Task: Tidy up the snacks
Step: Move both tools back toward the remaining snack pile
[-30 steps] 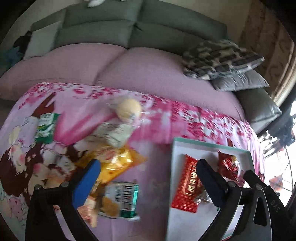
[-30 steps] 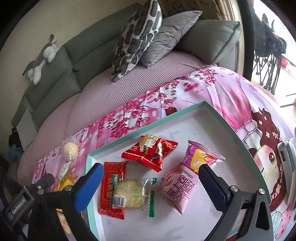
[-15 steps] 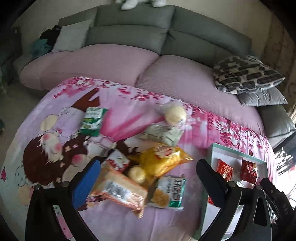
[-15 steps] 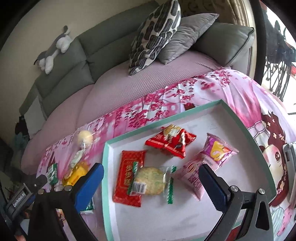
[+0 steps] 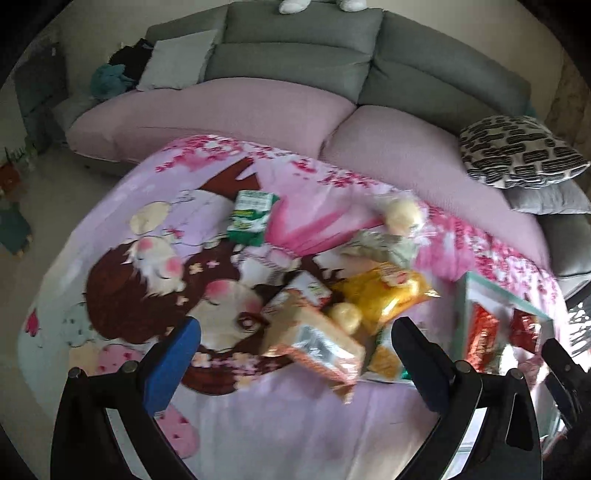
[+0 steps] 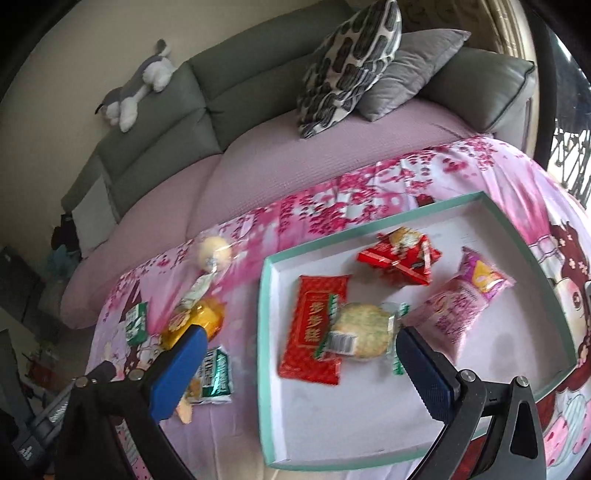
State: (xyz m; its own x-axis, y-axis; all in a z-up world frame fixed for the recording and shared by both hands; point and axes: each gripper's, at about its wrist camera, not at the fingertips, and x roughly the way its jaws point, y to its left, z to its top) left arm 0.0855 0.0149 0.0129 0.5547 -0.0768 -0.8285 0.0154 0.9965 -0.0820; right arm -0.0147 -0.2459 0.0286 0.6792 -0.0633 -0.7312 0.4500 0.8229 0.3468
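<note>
In the left wrist view the heap of snack packets (image 5: 332,314) is smeared by motion, so the print on the orange packet (image 5: 317,343) cannot be read. The green-and-white packet (image 5: 384,363) is mostly hidden behind the gripper's right finger (image 5: 421,354). The tray (image 5: 461,306) is cut off by the other gripper's dark body (image 5: 561,373) at the frame's right. A plush toy (image 5: 321,4) is cropped at the top edge. In the right wrist view the left finger (image 6: 177,369) covers part of the yellow bag (image 6: 195,321), and the tray's near corner (image 6: 480,452) lies behind the gripper frame
</note>
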